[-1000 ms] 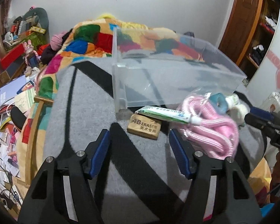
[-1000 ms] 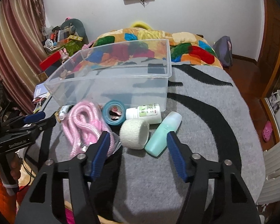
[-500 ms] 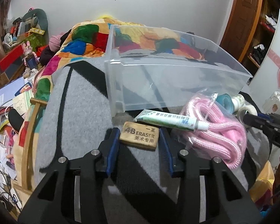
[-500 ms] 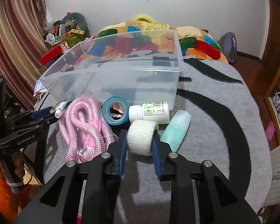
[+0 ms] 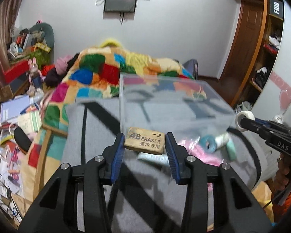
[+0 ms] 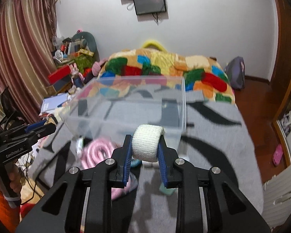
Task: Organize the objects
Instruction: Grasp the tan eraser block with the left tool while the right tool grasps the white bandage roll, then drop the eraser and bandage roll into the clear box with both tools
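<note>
My left gripper is shut on a tan 4B eraser and holds it above the grey blanket, in front of the clear plastic bin. My right gripper is shut on a white bandage roll, lifted in front of the same bin. On the blanket below lie a pink rope, a toothpaste tube, a blue tape roll, a white bottle and a mint bottle. The right gripper with its roll also shows in the left wrist view.
The grey black-striped blanket covers the surface. A patchwork quilt lies behind the bin. Clutter, books and boxes fill the left side. A wooden door and shelves stand at the right.
Both grippers closed on their objects half a second ago and have now lifted them off the blanket, up toward the bin's near wall.
</note>
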Action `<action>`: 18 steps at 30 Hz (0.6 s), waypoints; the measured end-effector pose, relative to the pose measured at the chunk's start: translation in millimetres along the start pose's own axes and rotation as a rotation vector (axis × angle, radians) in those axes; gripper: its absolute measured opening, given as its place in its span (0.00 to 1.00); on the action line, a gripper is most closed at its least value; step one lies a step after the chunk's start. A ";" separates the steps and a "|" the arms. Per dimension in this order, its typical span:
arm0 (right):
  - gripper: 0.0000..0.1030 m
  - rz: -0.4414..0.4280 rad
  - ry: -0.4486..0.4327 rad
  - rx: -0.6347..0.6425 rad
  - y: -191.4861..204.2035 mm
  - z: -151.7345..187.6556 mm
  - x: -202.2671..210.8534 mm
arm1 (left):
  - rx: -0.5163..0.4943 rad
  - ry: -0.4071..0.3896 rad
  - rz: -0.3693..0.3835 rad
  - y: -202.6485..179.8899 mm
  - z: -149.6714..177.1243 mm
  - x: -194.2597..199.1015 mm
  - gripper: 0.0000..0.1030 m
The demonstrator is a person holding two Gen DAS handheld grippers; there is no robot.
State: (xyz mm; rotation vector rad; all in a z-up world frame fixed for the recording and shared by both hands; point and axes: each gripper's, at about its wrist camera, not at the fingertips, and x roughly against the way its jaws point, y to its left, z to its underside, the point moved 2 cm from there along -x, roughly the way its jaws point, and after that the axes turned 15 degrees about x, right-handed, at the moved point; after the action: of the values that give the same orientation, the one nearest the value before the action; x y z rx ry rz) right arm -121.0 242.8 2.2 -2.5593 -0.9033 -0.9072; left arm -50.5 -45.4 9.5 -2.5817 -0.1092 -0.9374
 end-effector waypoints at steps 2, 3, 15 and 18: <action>0.22 0.012 -0.021 -0.002 -1.9 -11.3 -1.1 | 0.005 -0.013 0.022 -4.5 -9.6 -1.0 0.41; 0.22 0.013 -0.029 -0.002 -3.2 -16.8 -2.2 | 0.003 -0.017 0.023 -6.8 -13.5 -2.6 0.41; 0.22 0.000 0.061 0.015 -7.8 -48.9 -63.2 | -0.053 0.093 -0.019 -26.8 -35.4 -67.1 0.41; 0.22 -0.019 0.108 -0.014 -10.5 -48.3 -84.3 | -0.036 0.124 -0.040 -24.6 -37.6 -83.0 0.41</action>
State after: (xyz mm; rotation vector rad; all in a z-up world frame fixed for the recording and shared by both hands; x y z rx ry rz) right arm -201.6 190.1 -14.6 -2.4898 -0.8938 -1.0496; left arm -142.2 -32.3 -8.4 -2.5549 -0.1114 -1.1218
